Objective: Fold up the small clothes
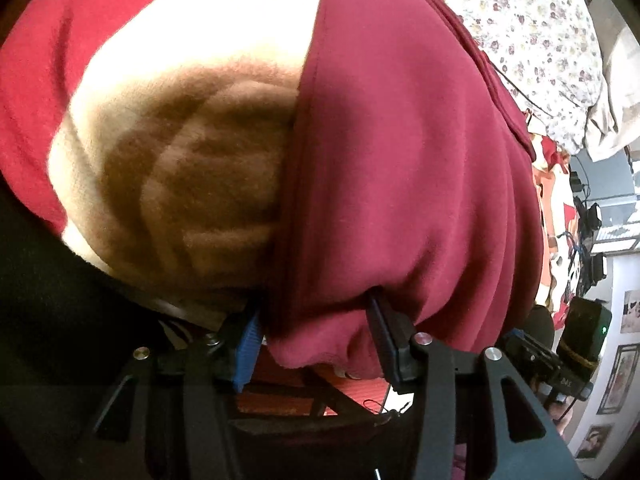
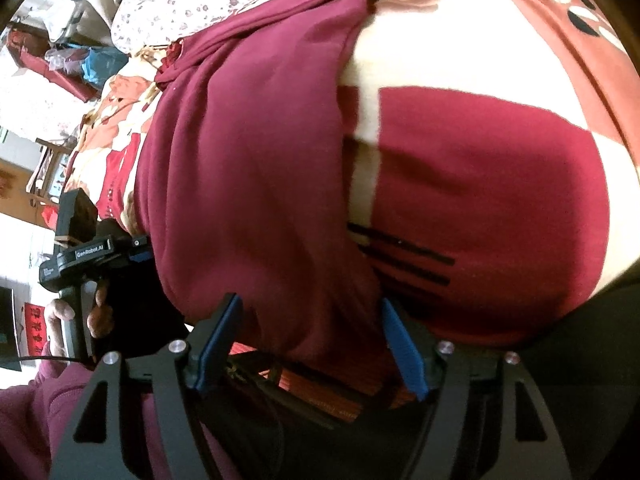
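A patterned fleece blanket (image 2: 480, 64) is covering the surface; the maroon garment (image 1: 400, 160) is lying across it, its near edge bunching between the left gripper's (image 1: 316, 344) narrow, clamping jaws; the right gripper (image 2: 312, 344) is standing wide around the hem, pads apart from it.

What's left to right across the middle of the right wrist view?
Left gripper → maroon garment → blanket.
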The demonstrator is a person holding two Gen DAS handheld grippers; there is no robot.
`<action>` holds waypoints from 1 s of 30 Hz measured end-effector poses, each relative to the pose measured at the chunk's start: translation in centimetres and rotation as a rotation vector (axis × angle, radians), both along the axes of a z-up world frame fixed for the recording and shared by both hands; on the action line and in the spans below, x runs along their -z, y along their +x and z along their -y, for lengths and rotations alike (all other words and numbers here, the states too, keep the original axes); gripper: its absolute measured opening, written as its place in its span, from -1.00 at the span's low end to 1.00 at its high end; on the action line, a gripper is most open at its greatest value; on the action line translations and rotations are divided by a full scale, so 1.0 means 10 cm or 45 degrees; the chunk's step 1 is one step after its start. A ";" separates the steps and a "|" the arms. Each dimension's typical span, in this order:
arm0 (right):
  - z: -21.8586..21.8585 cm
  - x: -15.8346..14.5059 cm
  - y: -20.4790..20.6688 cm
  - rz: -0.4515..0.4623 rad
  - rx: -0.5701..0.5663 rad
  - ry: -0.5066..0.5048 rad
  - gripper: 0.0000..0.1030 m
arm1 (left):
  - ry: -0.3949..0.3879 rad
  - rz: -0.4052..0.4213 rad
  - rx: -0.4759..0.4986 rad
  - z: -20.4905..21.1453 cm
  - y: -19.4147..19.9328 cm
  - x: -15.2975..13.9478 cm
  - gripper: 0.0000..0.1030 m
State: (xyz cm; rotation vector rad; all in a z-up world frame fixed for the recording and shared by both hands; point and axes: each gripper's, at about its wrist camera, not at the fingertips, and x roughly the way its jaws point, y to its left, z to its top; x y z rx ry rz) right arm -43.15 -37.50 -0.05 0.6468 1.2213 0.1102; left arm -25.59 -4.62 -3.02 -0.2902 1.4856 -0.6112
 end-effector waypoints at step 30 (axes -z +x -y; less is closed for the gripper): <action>0.44 -1.01 0.12 0.473 0.037 0.239 -0.83 | -0.189 0.394 -0.034 -0.43 0.32 -1.39 -1.00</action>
